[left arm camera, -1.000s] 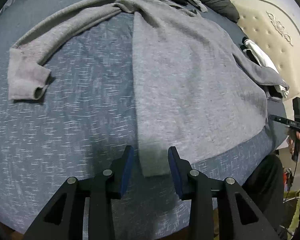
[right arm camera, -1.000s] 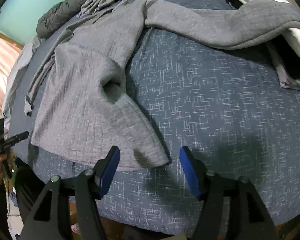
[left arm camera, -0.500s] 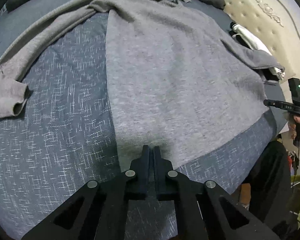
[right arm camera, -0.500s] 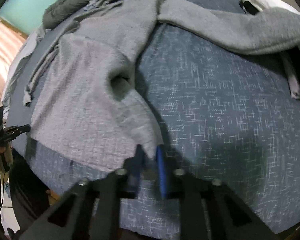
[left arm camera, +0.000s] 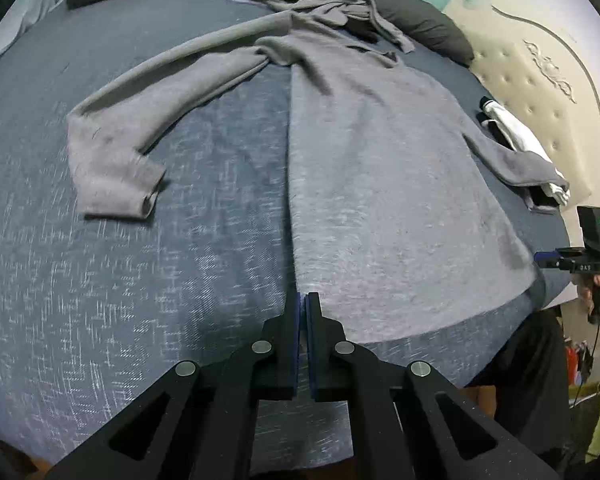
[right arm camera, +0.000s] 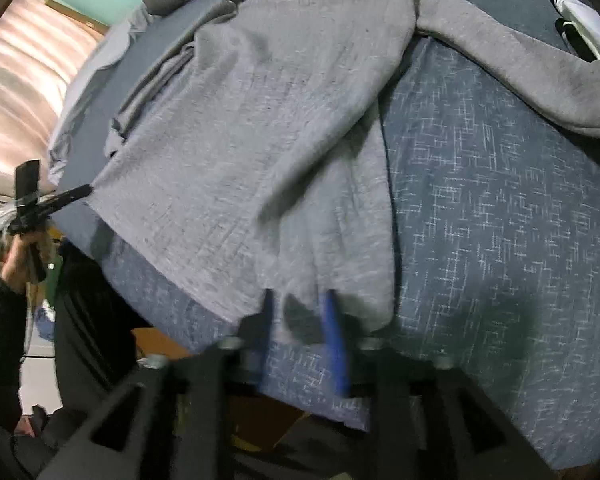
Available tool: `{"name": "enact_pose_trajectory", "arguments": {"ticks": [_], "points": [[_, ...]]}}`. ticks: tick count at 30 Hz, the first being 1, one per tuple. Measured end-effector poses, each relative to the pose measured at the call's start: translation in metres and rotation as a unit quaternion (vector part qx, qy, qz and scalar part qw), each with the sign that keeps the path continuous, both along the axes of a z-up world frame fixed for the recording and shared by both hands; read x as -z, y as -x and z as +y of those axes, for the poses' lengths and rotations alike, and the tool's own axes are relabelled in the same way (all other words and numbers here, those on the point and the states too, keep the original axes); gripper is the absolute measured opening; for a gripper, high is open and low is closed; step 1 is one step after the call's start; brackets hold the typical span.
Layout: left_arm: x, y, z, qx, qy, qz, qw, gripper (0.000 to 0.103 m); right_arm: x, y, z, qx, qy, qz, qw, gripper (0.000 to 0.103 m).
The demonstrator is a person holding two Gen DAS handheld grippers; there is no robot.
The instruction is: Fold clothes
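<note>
1. Left wrist view: the left gripper [left arm camera: 302, 304] is pinched tight on the near left hem corner of the grey sweater [left arm camera: 380, 184], which lies spread on the blue bedspread [left arm camera: 140, 280] with its left sleeve [left arm camera: 140, 120] stretched out to the side. A second ago these jaws stood apart just short of that corner; half a second ago they had shut on it, and the sleeve cuff now sits further in from the picture's left edge.

2. Right wrist view: the right gripper [right arm camera: 300, 320] stands partly apart at the near right hem corner, its jaws having just reopened after pinching shut half a second ago. Cloth hangs between the blue pads; the picture is smeared, so whether they press on it is hard to tell, though it looks loose.

3. Step in hand, as I judge it: seizing both hem corners to lift the bottom edge and fold it up toward the collar.

4. The next move calls for the right gripper to clamp its corner again, so that both corners lift together.
</note>
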State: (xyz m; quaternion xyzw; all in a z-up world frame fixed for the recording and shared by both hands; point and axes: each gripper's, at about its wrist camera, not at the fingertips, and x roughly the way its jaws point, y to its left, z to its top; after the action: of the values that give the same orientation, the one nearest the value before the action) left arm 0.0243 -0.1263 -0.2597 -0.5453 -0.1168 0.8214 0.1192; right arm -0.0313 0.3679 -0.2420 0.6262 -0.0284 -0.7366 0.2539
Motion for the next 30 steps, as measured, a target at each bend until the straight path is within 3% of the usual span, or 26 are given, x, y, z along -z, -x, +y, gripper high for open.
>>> {"name": "enact_pose_trajectory", "arguments": {"ticks": [2,6,12,17,19,23,30], "points": [[0.004,-0.001,0.002,0.001,-0.001,-0.004,1.0000,0.003,0.005,0.001,0.001,0.012,-0.009,-0.003,1.000,0.053],[0.004,0.000,0.012,0.012,-0.004,-0.006,0.9999,0.003,0.012,0.006,0.007,0.046,-0.018,-0.004,0.999,0.054],[0.000,0.006,0.015,0.013,-0.001,0.000,0.9999,0.004,0.016,0.005,-0.003,0.022,-0.026,0.013,0.999,0.054],[-0.003,0.006,0.010,0.005,-0.002,0.002,1.0000,0.004,0.036,0.008,-0.014,-0.005,-0.081,0.014,0.997,0.054],[-0.003,0.005,0.008,0.003,-0.001,0.001,1.0000,0.004,0.045,0.009,-0.016,-0.016,-0.105,0.013,0.994,0.046],[-0.001,0.004,0.004,-0.002,0.002,-0.003,1.0000,0.004,0.046,0.008,-0.012,-0.016,-0.111,0.018,0.994,0.004],[0.000,0.007,0.004,-0.005,0.001,-0.004,1.0000,0.004,0.007,0.000,0.018,0.011,-0.068,0.042,0.997,0.002]]}}
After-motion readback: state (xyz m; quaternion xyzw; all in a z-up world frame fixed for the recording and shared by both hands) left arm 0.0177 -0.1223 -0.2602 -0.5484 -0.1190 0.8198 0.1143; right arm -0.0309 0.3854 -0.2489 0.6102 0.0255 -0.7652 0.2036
